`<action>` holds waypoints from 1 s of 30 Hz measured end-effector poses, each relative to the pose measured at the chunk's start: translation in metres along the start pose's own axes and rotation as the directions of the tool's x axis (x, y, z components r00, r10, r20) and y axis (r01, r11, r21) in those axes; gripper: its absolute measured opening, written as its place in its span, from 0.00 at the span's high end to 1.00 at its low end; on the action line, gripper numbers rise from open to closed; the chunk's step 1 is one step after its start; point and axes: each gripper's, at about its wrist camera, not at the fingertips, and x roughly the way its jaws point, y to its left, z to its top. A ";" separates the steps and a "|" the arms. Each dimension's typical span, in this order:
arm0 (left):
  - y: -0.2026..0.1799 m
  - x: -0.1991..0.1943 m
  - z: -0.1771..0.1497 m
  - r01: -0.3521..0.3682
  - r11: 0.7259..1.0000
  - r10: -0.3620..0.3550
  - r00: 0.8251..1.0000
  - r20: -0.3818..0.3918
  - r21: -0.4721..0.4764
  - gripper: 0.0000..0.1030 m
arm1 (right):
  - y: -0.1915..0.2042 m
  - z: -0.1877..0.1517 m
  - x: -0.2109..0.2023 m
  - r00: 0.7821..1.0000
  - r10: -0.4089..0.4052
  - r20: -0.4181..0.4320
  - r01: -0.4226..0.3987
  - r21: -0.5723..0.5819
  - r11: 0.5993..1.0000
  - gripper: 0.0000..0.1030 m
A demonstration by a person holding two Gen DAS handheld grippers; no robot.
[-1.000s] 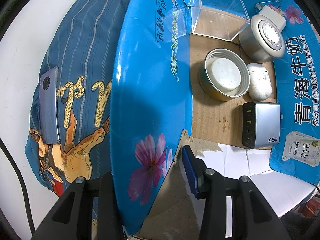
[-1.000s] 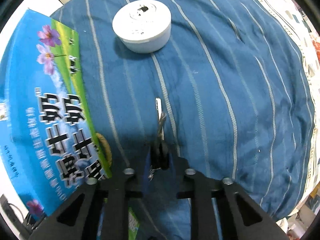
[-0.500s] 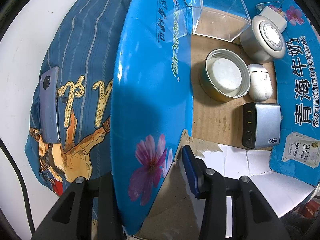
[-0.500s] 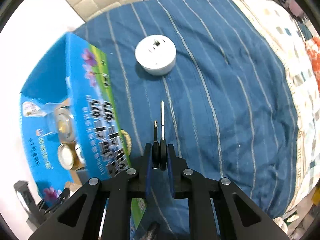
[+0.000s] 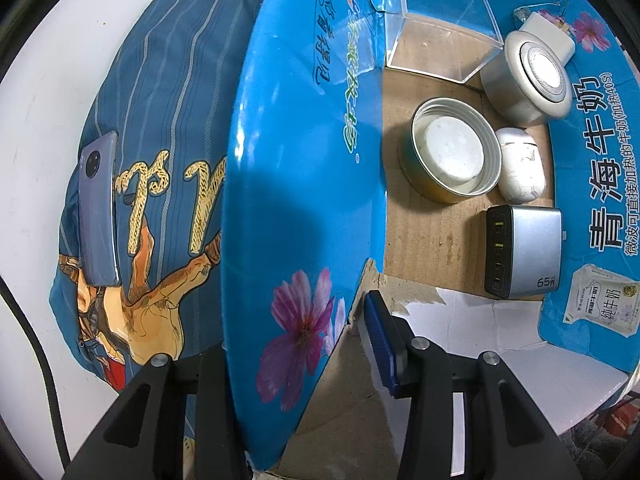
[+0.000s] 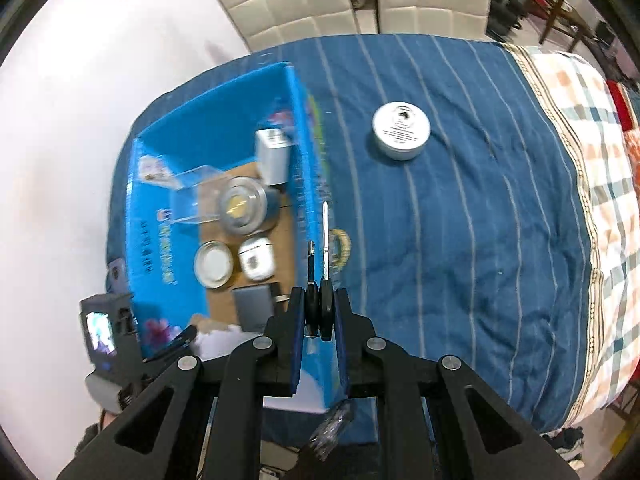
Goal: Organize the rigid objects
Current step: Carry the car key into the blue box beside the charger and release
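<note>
My right gripper (image 6: 319, 312) is shut on a bunch of keys (image 6: 325, 248) and holds it high above the right wall of the blue milk carton box (image 6: 304, 152). My left gripper (image 5: 296, 320) is shut on the box's left wall (image 5: 296, 208). Inside the box lie a clear plastic case (image 5: 440, 24), a round silver device (image 5: 528, 76), an open tin with a white puck (image 5: 452, 152), a white earbud case (image 5: 520, 164) and a silver 65W charger (image 5: 524, 252). A white round tin (image 6: 401, 125) sits on the blue cloth to the right of the box.
A grey phone (image 5: 98, 208) lies on the blue striped cloth (image 6: 460, 220) left of the box. A checked cloth (image 6: 600, 184) covers the right side. White chairs (image 6: 360, 0) stand behind the table. A black cable (image 5: 36, 340) runs along the white surface at left.
My right gripper has risen with the keys and swung left over the box's wall, so the inside of the box now shows. The left gripper and the box have stayed still.
</note>
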 end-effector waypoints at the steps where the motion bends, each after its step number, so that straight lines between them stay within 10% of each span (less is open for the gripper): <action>1: 0.000 0.000 0.000 0.000 1.000 0.000 1.000 0.000 0.000 0.61 | 0.004 -0.001 -0.002 1.000 0.010 -0.002 -0.010 -0.004 1.000 0.85; 12: 0.001 0.001 0.000 0.003 1.000 -0.003 1.000 -0.002 -0.001 0.61 | 0.037 -0.018 0.017 0.990 0.099 -0.102 -0.105 -0.056 0.993 0.85; 30: 0.001 0.003 -0.001 0.004 1.000 -0.004 1.000 -0.001 -0.001 0.61 | 0.062 -0.066 0.128 0.957 -0.059 -0.285 0.009 -0.176 0.984 0.85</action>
